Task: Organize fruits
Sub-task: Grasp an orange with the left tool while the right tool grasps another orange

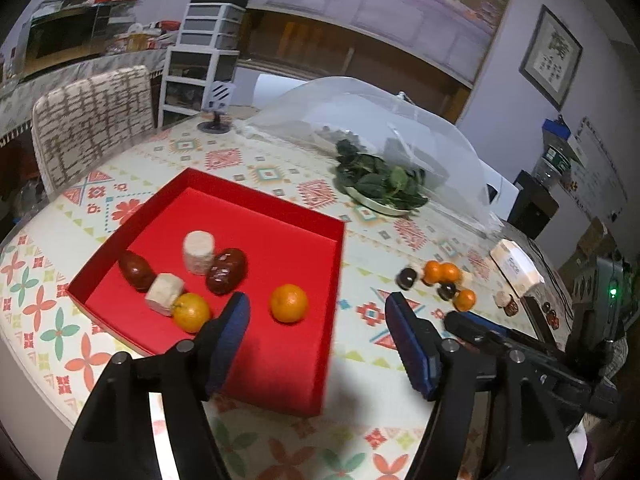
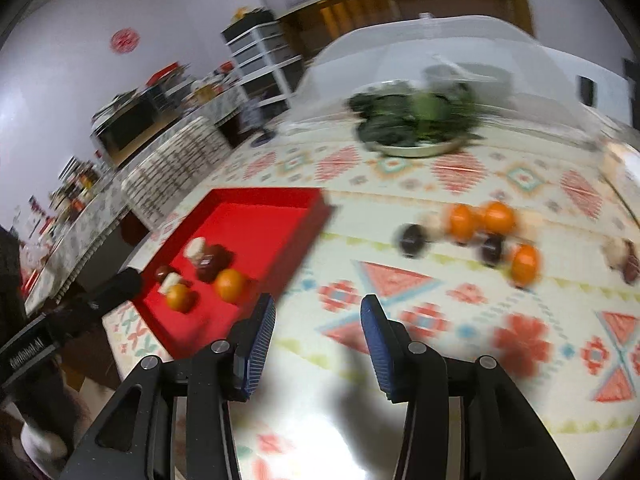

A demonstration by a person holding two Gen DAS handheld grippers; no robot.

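Patterned cloth in red, teal and cream covers the table (image 1: 280, 168). On it a red tray (image 1: 280, 368) holds two oranges (image 1: 289, 303), two dark fruits (image 1: 226, 271) and two pale chunks (image 1: 198, 252). More oranges (image 2: 480, 220) and dark fruits lie loose on the cloth toward the table's right edge. At the far edge a mesh dome (image 1: 360, 108) covers a plate of greens (image 1: 380, 188). A chair (image 1: 92, 120) and plastic drawers (image 1: 200, 60) stand beyond. The left gripper (image 1: 316, 316) hovers over the tray's near-right corner, jaws apart, holding nothing. The right gripper (image 2: 318, 316) hovers over bare cloth, jaws apart.
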